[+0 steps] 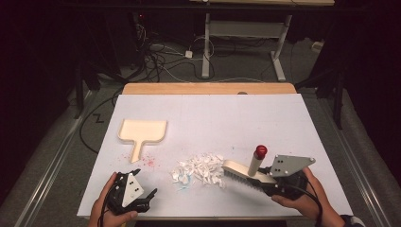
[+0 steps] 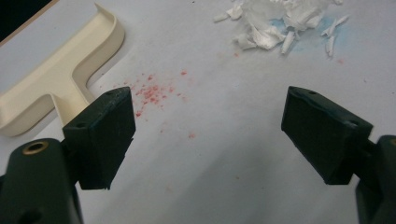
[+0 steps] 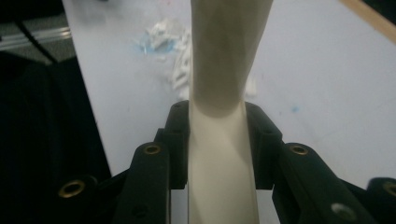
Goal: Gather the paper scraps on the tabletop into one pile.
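A cream brush (image 1: 239, 171) with dark bristles and a red-capped handle (image 1: 260, 152) rests at the right edge of a pile of white paper scraps (image 1: 201, 171). My right gripper (image 1: 265, 182) is shut on the brush's cream body (image 3: 229, 46), and both jaws of the right gripper (image 3: 217, 122) press its sides. A cream dustpan (image 1: 142, 131) lies flat at the left, handle toward me. My left gripper (image 1: 145, 183) hovers open near the front left edge. Between the jaws of the left gripper (image 2: 208, 126) is only bare sheet, with the dustpan (image 2: 60, 79) ahead to the left.
Red crumbs (image 2: 154, 91) are scattered by the dustpan's handle, and a faint blue smear lies under the scraps (image 2: 280, 23). The white sheet (image 1: 213, 113) covers a wooden table. Beyond its far edge, cables (image 1: 161, 61) and desk legs stand on the floor.
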Tool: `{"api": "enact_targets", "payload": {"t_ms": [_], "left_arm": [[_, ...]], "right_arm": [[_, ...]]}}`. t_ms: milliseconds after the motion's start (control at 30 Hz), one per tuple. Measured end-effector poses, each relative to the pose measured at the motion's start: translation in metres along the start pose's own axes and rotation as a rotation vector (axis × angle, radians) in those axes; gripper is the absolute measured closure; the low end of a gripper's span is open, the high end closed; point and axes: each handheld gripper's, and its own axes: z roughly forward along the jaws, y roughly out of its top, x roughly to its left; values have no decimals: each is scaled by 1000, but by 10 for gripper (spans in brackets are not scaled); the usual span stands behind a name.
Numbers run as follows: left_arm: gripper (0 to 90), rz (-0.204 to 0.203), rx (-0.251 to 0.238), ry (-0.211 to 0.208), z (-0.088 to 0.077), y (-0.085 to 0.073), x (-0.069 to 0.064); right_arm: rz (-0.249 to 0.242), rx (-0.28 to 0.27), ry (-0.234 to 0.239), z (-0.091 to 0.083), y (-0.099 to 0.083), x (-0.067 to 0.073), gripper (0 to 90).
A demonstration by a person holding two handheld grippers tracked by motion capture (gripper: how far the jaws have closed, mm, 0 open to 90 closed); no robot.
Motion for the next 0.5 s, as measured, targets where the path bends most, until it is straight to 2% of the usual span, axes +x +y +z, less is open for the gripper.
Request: {"api": "enact_targets", "payload": {"t_ms": [167,200,233,267,333,433,500], "left_arm": [[165,8,4,-3,1,1,-1],[165,9,3,-3,1,2,-2],[165,9,3,-3,1,2,-2],[165,9,2,-4,2,2,-2],[165,10,2,-3,2,3,-2],[165,5,3,-6,2,2,-1],[165,8,7,-4,3,2,0]], "right_arm": [[25,48,38,-3,-11,2,678],[31,85,72,6,-15,5,678],[31,85,72,6,-15,5,678],[24,97,93,17,-15,9,678],[27,78,112,28,-12,12,678],[13,50,63,41,-5,13,679],[16,41,57,46,-3,12,679]]}}
